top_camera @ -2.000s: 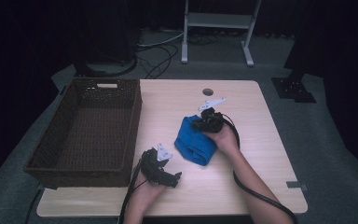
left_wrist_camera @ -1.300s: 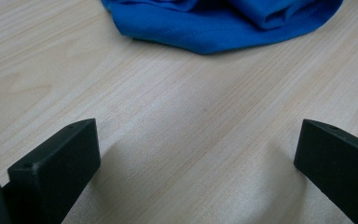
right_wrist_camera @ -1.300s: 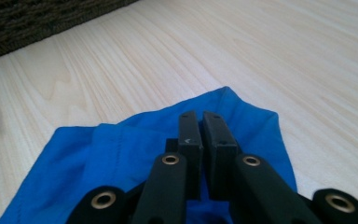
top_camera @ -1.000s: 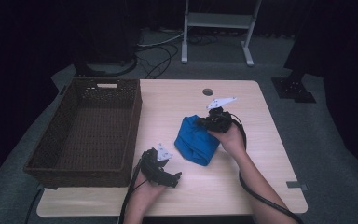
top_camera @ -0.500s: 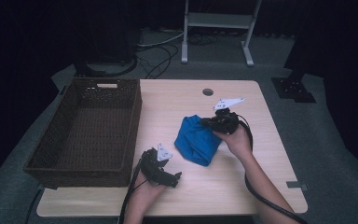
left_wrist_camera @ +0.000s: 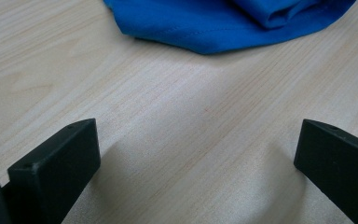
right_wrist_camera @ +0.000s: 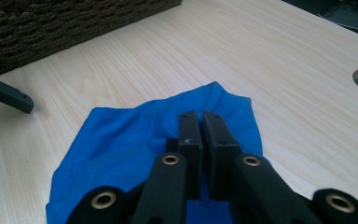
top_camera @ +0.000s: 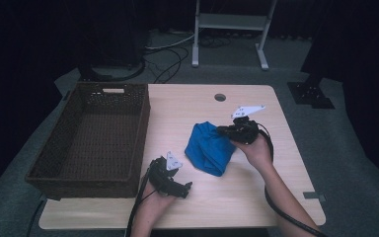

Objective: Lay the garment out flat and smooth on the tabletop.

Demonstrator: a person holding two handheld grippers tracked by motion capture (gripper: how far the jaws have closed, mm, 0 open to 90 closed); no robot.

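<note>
the right gripper (top_camera: 225, 130) is clamped on a crumpled blue cloth (top_camera: 208, 148), likely to drag it; the left gripper (top_camera: 186, 186) rests nearby, jaws apart, ready to help.

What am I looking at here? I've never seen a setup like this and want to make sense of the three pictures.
A person sits at a wooden table and holds a hand tool in each hand: a gripper with two black jaws.

The high view looks down from above the person's side. The other two pictures come from small cameras riding on the grippers, looking along their jaws.

On the table lie a crumpled blue cloth and, at the left, a dark wicker basket.

The right gripper has its jaws shut on a fold of the cloth at its far right edge. The left gripper rests near the front edge, jaws wide open with bare wood between them, the cloth lying just ahead.
</note>
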